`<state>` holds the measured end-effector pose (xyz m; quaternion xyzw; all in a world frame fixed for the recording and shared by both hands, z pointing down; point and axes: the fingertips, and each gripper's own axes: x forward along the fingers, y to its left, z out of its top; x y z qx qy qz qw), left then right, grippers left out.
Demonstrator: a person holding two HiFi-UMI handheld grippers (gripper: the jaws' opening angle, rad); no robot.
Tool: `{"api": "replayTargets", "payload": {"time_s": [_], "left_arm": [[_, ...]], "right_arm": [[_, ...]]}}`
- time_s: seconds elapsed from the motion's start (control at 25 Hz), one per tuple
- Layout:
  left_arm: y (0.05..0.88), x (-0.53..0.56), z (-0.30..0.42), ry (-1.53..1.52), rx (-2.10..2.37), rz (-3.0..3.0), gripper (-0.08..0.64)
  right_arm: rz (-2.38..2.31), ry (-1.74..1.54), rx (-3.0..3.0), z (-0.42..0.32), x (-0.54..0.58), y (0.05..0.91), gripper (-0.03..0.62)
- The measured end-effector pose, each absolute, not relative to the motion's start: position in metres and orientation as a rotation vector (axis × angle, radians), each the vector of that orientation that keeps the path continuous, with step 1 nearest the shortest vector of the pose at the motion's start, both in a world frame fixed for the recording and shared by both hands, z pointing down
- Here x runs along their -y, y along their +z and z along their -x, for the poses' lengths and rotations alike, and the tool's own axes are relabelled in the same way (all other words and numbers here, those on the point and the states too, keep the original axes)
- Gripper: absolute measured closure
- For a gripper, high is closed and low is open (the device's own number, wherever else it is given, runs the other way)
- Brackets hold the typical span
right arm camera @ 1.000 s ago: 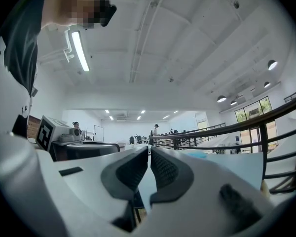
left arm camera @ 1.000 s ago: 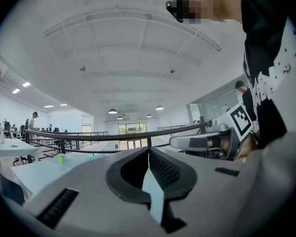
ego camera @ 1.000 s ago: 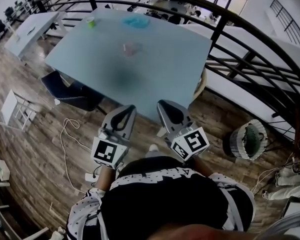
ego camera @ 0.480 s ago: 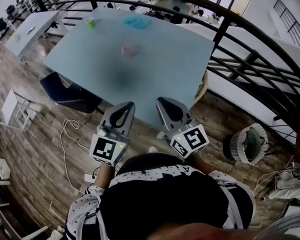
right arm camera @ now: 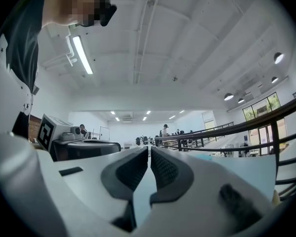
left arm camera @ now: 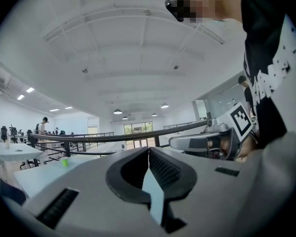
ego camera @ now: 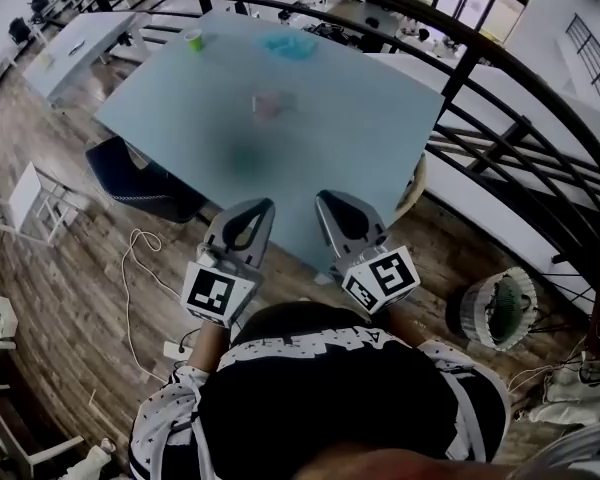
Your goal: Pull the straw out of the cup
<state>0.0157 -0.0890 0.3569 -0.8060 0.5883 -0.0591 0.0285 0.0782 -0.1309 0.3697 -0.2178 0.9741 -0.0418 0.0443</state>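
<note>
We hold left gripper (ego camera: 254, 208) and right gripper (ego camera: 331, 202) by the near table (ego camera: 370, 128) edge, jaws together, empty; the cup (ego camera: 271, 104) stands well apart, so reaching comes first.

You wear a black top (ego camera: 330, 408) with white sleeves (ego camera: 170, 420) that are sprinkled with small black specks. A white zigzag-like pattern runs along the upper edge of the black part. Your left gripper (ego camera: 258, 208) and your right gripper (ego camera: 326, 202) have the same build: a smooth pale grey shell that narrows toward the tips, with a dark hollow in the middle. The pads (left arm camera: 164, 171) inside are black and finely ribbed. The shell has dark rectangular slots (left arm camera: 59, 207). Each gripper carries a white cube printed with black square markers, the left cube (ego camera: 218, 295) and the right cube (ego camera: 381, 280).
</note>
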Motion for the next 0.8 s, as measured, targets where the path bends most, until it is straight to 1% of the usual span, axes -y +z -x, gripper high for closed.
{"api": "replayTargets", "payload": {"time_s": [0.24,0.48,0.8], "left_arm": [[0.354,0.085,-0.006,-0.201,-1.851,2.451,0.545],[0.349,0.086,0.002,-0.156,-1.857,2.416,0.545],[0.361,0.082,0.020,-0.171,-1.910,2.414,0.546]], "right_arm": [[0.600,-0.126,-2.975,-0.066,0.127,0.368,0.563],[0.585,-0.076,-2.971,-0.058,0.130,0.364,0.563],[0.591,-0.041,-2.992,-0.047,0.131,0.367,0.563]]}}
